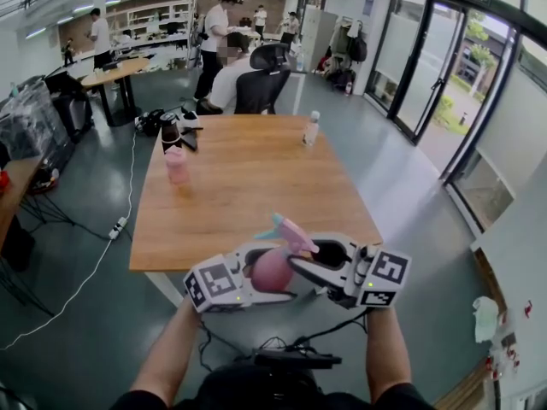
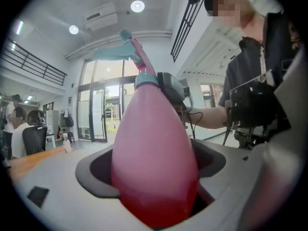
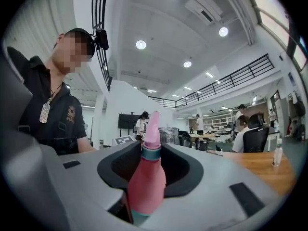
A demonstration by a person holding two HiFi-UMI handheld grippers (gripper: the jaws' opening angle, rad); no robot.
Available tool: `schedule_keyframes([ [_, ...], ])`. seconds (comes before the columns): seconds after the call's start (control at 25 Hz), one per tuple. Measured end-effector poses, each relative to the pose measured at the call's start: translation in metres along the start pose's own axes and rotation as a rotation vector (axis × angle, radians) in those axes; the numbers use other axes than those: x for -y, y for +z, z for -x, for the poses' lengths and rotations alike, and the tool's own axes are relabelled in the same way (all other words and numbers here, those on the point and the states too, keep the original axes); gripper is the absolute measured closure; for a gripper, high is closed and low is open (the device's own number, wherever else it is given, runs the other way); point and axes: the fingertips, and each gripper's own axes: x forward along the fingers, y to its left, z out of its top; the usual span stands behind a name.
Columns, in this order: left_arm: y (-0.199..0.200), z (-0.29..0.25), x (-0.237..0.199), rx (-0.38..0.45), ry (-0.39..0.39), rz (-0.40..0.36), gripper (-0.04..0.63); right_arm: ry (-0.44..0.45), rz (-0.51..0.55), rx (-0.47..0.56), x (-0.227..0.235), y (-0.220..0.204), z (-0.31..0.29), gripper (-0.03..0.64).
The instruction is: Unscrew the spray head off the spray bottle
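Pink plastic, in the shape of a drop, with a teal collar and a pink and teal trigger head: this spray bottle [image 1: 272, 272] is not on the wooden surface [image 1: 248, 195]. It is held in the air, just over the middle of the near edge. The left gripper [image 1: 255, 267] has its jaws pressed on the wide belly of the bottle. The right gripper [image 1: 312, 259] pinches the upper part, at the spray head [image 1: 286, 227] and the teal collar [image 2: 146, 81].

I judge the unscrewing to be in hand, and no gap shows at the collar yet. To do it well, the left gripper should only hold the belly firm, without squeezing the soft wall more than needed. The right gripper should turn around the long axis of the bottle. If it grips the trigger instead of the collar, the head may twist or slip without the thread moving. The round belly can also rotate inside the left jaws, so both axes should stay in one line.

Nothing stands in the way of the two grippers. At the far left corner of the surface are a small pale pink bottle [image 1: 177, 165], a dark bottle [image 1: 169, 132] and some black devices. A clear plastic bottle [image 1: 312, 129] stands near the far edge, toward the right corner. All are well apart from the work. Behind the far edge a person sits in a black office chair [image 1: 263, 79].
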Motion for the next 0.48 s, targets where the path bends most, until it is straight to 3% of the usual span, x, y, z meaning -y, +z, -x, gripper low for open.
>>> schedule_keyframes([
  [0.16, 0.003, -0.001, 0.007, 0.018, -0.035, 0.003, 0.163, 0.031, 0.005, 0.015, -0.005, 0.001, 0.004, 0.482],
  [0.48, 0.007, 0.002, -0.022, 0.056, 0.132, 0.020, 0.163, -0.133, -0.001, 0.024, 0.014, 0.003, 0.003, 0.446],
])
